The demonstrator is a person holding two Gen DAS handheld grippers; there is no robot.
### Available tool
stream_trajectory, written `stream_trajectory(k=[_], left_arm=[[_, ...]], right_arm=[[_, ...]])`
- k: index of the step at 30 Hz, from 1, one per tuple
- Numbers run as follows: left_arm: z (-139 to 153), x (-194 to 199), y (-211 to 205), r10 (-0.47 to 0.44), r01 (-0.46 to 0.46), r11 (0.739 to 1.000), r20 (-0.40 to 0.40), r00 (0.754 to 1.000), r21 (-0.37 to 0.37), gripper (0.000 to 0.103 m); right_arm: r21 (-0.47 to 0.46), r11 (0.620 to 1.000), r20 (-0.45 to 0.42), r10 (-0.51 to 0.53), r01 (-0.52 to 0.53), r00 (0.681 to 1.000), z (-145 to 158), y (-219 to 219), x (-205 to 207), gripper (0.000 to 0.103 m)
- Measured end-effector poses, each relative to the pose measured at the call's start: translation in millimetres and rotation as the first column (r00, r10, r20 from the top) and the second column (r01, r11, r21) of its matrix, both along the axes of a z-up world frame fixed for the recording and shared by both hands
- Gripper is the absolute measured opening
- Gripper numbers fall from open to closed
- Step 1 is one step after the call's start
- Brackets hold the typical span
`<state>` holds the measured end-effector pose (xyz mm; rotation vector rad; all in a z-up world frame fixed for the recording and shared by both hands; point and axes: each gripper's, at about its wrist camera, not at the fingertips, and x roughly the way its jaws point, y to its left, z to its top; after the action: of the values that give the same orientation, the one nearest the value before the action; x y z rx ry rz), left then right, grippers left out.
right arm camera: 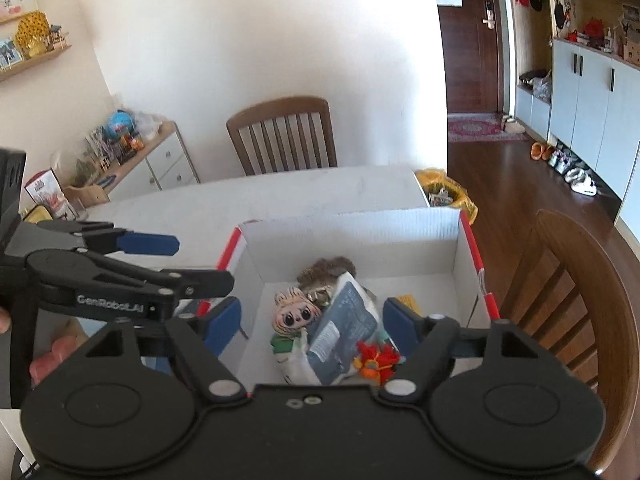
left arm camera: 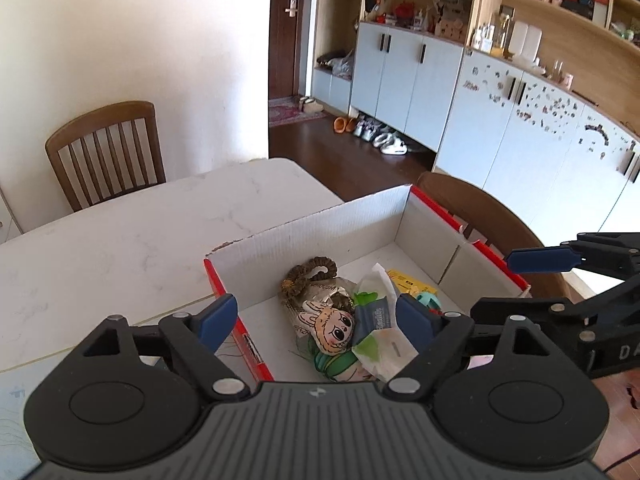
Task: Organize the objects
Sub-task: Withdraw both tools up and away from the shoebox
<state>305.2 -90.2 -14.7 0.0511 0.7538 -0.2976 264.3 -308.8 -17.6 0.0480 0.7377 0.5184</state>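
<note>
A white cardboard box with red outer sides (left arm camera: 320, 224) (right arm camera: 352, 236) stands on the marble table. Inside lie a doll-face toy (left arm camera: 334, 326) (right arm camera: 294, 312), a brown scrunchie (left arm camera: 306, 278), a blue packet (right arm camera: 344, 332), a yellow item (left arm camera: 404, 280) and a red-orange trinket (right arm camera: 378, 360). My left gripper (left arm camera: 316, 320) is open and empty, hovering above the pile at the box's near end. My right gripper (right arm camera: 312, 320) is open and empty above the same pile. Each gripper shows in the other's view, at the side (left arm camera: 540, 260) (right arm camera: 148, 244).
The white marble table (left arm camera: 120, 240) extends left and back. Wooden chairs stand behind the table (right arm camera: 284, 136) and at its right side (right arm camera: 580, 304). A yellow-lined bin (right arm camera: 444, 192) sits past the table corner. Cabinets and shoes line the far wall.
</note>
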Motion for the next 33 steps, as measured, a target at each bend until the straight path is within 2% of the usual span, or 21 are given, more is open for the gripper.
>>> stream_trajectory(k=[2, 4, 5, 11, 19, 33], left_arm=[[3.3, -6.6, 1.9, -0.003, 0.003, 1.0, 0.016, 1.0, -0.002, 0.089], [8.2, -14.6, 3.7, -0.009, 0.009, 1.0, 0.043, 0.999, -0.009, 0.099], [9.6, -17.7, 4.4, -0.011, 0.011, 1.0, 0.052, 0.999, -0.013, 0.101], [19.8, -37.2, 8.4, -0.026, 0.03, 0.999, 0.099, 0.995, -0.037, 0.103], [22.6, -62.2, 9.4, -0.025, 0.029, 0.999, 0.152, 0.988, -0.021, 0.103], [23.2, -91.9, 18.8, 0.028, -0.018, 0.998, 0.161, 0.987, -0.062, 0.103]], right_arm=[[0.009, 1.0, 0.006, -0.007, 0.007, 1.0, 1.5, -0.2, -3.4, 0.083], [0.014, 1.0, 0.013, -0.015, 0.014, 1.0, 2.3, 0.5, -6.6, 0.086], [0.02, 1.0, 0.019, -0.019, 0.019, 1.0, 2.7, -0.1, -8.6, 0.088], [0.067, 0.997, 0.046, -0.031, 0.028, 0.998, 5.8, -4.3, -20.4, 0.101], [0.107, 0.994, 0.082, -0.043, 0.034, 0.996, 8.9, -4.1, -38.8, 0.102], [0.115, 0.992, 0.085, -0.056, 0.046, 0.995, 5.6, -6.1, -63.3, 0.102]])
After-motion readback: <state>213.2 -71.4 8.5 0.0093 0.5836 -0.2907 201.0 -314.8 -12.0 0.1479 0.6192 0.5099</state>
